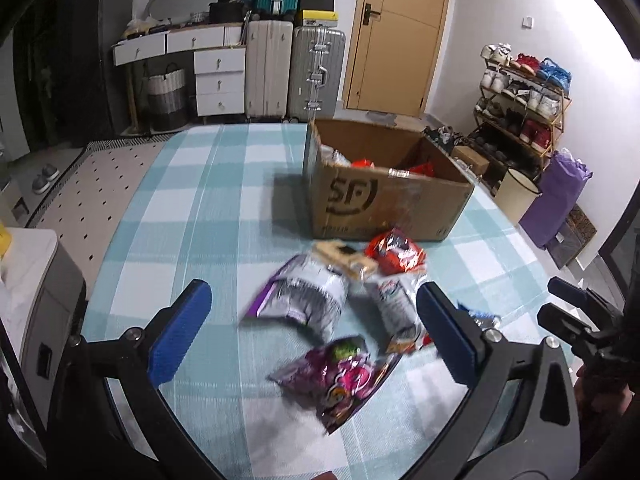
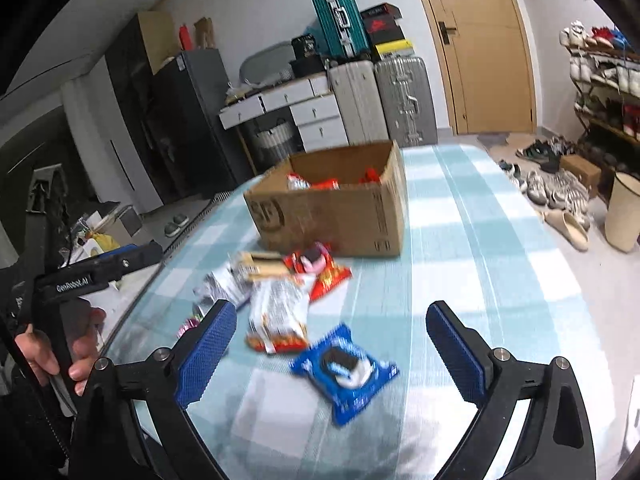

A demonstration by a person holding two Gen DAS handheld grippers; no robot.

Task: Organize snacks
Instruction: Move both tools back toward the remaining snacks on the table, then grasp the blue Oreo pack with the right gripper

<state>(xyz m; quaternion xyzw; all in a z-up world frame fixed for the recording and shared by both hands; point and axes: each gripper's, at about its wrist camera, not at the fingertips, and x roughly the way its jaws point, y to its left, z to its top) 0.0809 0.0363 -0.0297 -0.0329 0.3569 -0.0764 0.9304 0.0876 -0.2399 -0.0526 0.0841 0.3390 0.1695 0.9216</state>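
Approaching the scattered snacks is judged to be the step in hand, with both tools carried above the checked desk (image 1: pixel 192 200) and nothing held in either.

Nearest the left tool (image 1: pixel 314 330), whose jaws are spread wide and empty, a magenta packet (image 1: pixel 340 376) is seen flat on the cloth, roughly centred between the blue pads. This packet is judged the natural pick. The descent should be kept straight so that one pad lands on each side, and closure should be delayed until both pads bracket the packet, since a thin foil bag is likely to slide if nudged by one pad first.

Nearest the right tool (image 2: pixel 332 354), also wide apart and empty, a blue cookie packet (image 2: pixel 345 372) is found lying alone, between the pads and slightly toward the left one. A small correction toward it is advised before closing.

Further out, a silver-and-purple bag (image 1: pixel 304 300), a white bag with an orange end (image 2: pixel 278 316), a tan bar-shaped pack (image 1: pixel 346 258) and a red packet (image 1: pixel 398 254) are noted, overlapping in a loose heap. These are better left until the two lone packets are cleared.

Beyond the heap stands the open cardboard box (image 1: pixel 384 204), already holding several red packets; it is judged to be the destination. Both views are blurred, so edges should be treated with caution.
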